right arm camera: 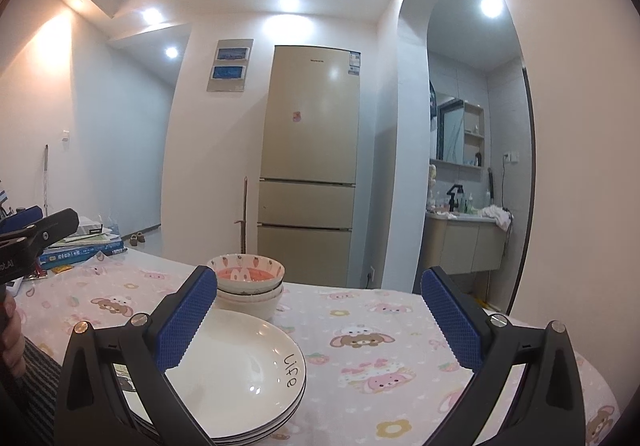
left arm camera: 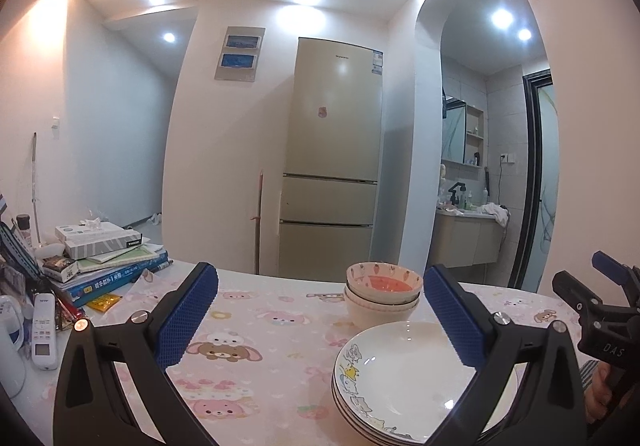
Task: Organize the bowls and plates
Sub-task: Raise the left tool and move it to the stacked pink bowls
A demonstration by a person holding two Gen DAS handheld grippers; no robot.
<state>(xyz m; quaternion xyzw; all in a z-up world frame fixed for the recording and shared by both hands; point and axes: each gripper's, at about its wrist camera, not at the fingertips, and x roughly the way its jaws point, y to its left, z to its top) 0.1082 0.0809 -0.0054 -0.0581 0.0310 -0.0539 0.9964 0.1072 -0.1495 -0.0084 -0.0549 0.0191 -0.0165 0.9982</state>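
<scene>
We stand at the table (left arm camera: pixel 256 330), its pink cartoon-print cloth spread under everything, and take it as our landmark. At its far side rises the beige refrigerator (left arm camera: pixel 334 150); on its left end lies a stack of books (left arm camera: pixel 108 270) and a white handset (left arm camera: pixel 43 330).

On the table's near edge sits the stack of plates (right arm camera: pixel 240 374), white and shallow, the top one lettered "life". Just behind it, toward the table's middle, stands the stack of bowls (left arm camera: pixel 382 296), the uppermost pink inside with a strawberry rim. The two piles sit close together; whether they touch we cannot tell.

Our left gripper (left arm camera: pixel 320 314) and right gripper (right arm camera: pixel 316 316) both hover above the table's near edge with blue pads spread wide, holding nothing.

We judge the sorting all but finished: plates nested, bowls nested, no loose dish in view. The next move, if any, calls for a gentle nudge to square the piles, pads kept off the glazed rims.
</scene>
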